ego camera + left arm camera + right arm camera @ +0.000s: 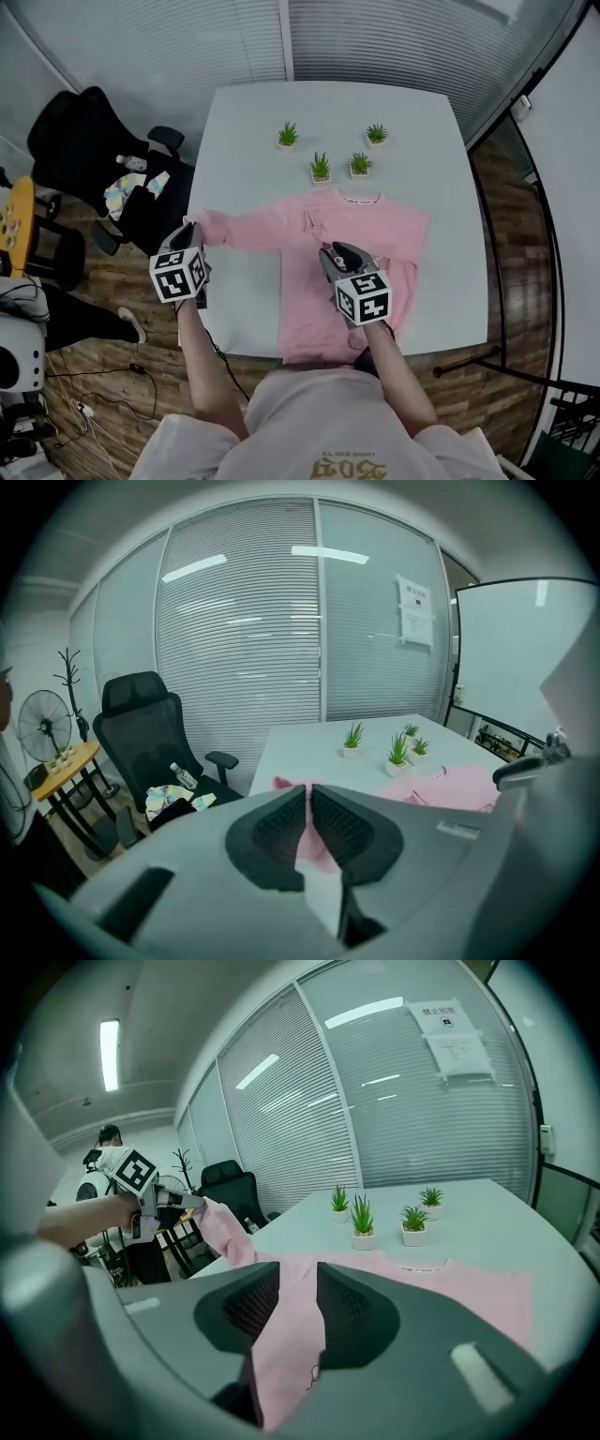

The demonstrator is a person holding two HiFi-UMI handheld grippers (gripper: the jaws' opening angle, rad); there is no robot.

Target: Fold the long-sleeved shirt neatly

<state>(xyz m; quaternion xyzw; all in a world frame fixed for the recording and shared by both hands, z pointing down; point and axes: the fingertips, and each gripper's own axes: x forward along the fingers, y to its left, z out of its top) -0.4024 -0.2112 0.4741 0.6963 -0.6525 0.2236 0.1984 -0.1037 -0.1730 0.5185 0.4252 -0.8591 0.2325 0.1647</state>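
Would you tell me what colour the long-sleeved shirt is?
The shirt is plain pink; the head view shows it best.

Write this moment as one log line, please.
left gripper: shut on sleeve | right gripper: shut on shirt body | sleeve end held up off table

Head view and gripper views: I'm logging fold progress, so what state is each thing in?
Pink long-sleeved shirt: mostly flat on the white square table, one sleeve lifted.
Left hand-held gripper: shut on that sleeve's end.
Right hand-held gripper: shut on a fold of the shirt's body.
Four small green potted plants: upright beyond the collar.
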